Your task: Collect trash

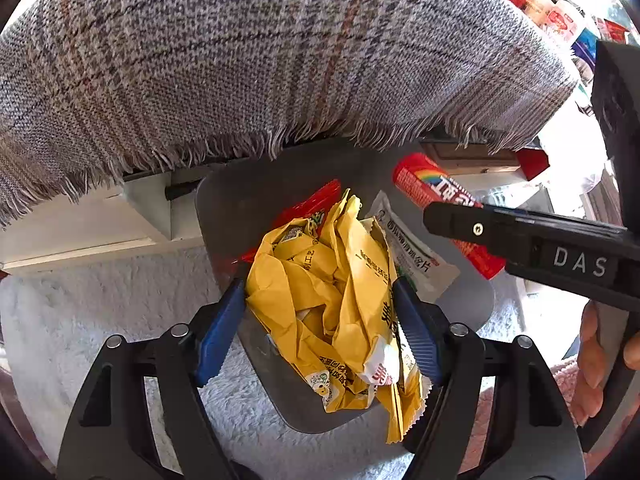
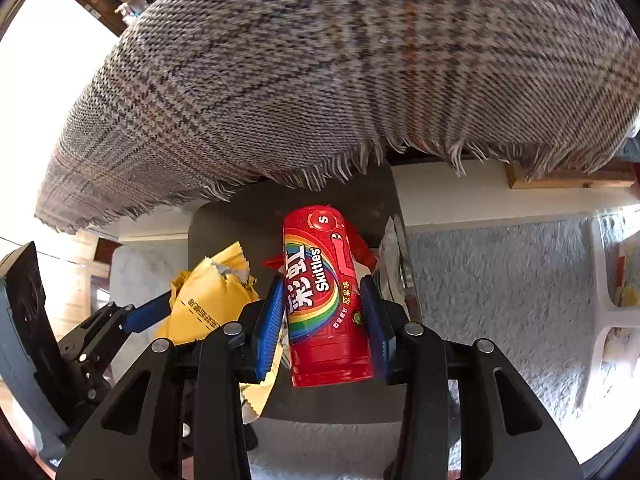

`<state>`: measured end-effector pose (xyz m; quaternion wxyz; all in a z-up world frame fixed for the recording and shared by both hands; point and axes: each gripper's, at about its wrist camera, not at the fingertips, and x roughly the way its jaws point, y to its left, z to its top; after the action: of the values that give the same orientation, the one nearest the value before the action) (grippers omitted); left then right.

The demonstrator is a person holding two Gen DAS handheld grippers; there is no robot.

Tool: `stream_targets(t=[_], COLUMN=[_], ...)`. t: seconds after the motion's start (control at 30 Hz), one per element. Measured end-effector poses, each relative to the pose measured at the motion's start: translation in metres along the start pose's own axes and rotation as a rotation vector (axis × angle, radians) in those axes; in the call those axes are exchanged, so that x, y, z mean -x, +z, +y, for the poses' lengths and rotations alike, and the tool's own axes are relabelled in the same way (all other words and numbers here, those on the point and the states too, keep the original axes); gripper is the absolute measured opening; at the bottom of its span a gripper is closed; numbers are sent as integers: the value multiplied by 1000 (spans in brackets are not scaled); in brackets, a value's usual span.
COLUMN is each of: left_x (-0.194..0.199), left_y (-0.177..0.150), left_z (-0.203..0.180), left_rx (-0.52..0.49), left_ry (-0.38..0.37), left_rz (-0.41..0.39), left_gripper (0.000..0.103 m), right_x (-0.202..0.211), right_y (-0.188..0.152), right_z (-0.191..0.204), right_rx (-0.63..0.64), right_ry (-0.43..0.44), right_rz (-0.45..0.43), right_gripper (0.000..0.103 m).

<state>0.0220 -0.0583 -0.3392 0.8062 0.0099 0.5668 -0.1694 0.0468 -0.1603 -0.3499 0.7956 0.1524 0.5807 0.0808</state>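
Observation:
My left gripper [image 1: 320,320] is shut on a crumpled yellow wrapper [image 1: 332,304] and holds it over a grey bin [image 1: 236,208]. My right gripper [image 2: 324,312] is shut on a red Skittles tube [image 2: 320,292], also over the bin [image 2: 224,224]. The tube shows in the left wrist view [image 1: 436,196], with the right gripper's finger across it. A white sachet [image 1: 404,248] and a red wrapper [image 1: 316,204] lie in the bin. The yellow wrapper [image 2: 208,296] and the left gripper's blue finger [image 2: 144,316] show at the left of the right wrist view.
A plaid fringed cloth [image 1: 260,60] hangs over a table edge just above the bin. A white fluffy rug [image 2: 500,280] covers the floor around it. White furniture [image 1: 80,220] stands behind. Packaged goods [image 1: 560,20] sit at top right.

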Motion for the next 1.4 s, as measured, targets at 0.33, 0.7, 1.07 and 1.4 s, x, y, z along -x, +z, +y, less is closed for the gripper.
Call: stream_targets(t=[0.33,0.7,1.07,1.4], left_x=[6,75,201,261], left_y=[-11,-14,6,-4], left_z=[11,15,2,0], left_rx=[24,43,28,-10], left_ry=[-5,32,109,164], left_rz=[0,-116,-441,-656], left_gripper=[93,95,95,95], right_x=[22,88,186,235], right_y=[1,-8,-23,-47], right_z=[-1,-14,7,17], right_rx=[-29,-88,-2,63], right_ry=[-9,-38,-77,-161], right_rz=[-90,-280,-525,-681], right_gripper=[76,96,100,100])
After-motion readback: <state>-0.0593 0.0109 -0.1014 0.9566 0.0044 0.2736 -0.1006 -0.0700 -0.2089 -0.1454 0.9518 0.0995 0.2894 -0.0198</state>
